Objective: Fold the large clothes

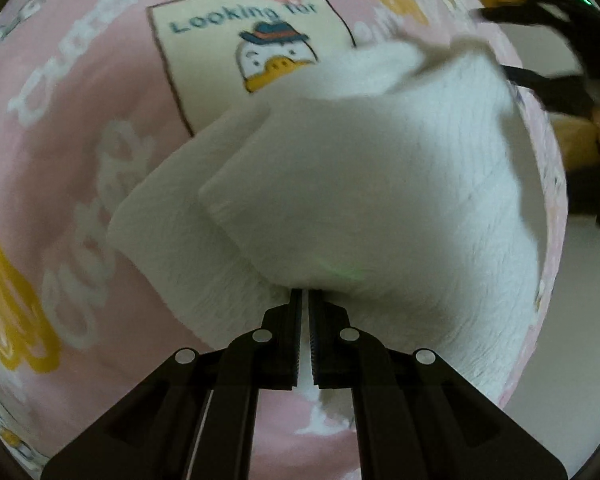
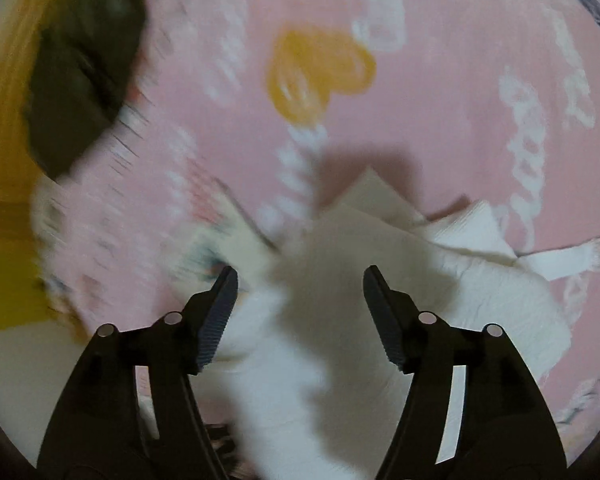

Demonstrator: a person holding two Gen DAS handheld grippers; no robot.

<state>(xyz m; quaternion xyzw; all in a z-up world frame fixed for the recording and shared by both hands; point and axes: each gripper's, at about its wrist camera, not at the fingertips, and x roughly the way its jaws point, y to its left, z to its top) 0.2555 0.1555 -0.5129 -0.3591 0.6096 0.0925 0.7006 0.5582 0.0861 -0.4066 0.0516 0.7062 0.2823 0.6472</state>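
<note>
A white ribbed garment (image 1: 380,184) lies partly folded on a pink printed sheet (image 1: 60,128). My left gripper (image 1: 305,294) is shut on the near edge of the garment, with white cloth showing between its pads. In the right wrist view the same white garment (image 2: 340,280) lies in layered folds under my right gripper (image 2: 300,276), which is open and empty just above it. The right gripper (image 1: 548,52) also shows at the top right of the left wrist view, blurred.
The pink sheet (image 2: 440,100) carries a duck picture (image 1: 268,56), yellow hearts (image 2: 320,68) and white lettering. A dark cloth (image 2: 84,64) and a yellow surface (image 2: 4,160) lie at the left of the right wrist view. The sheet's edge (image 1: 556,184) drops off to the right.
</note>
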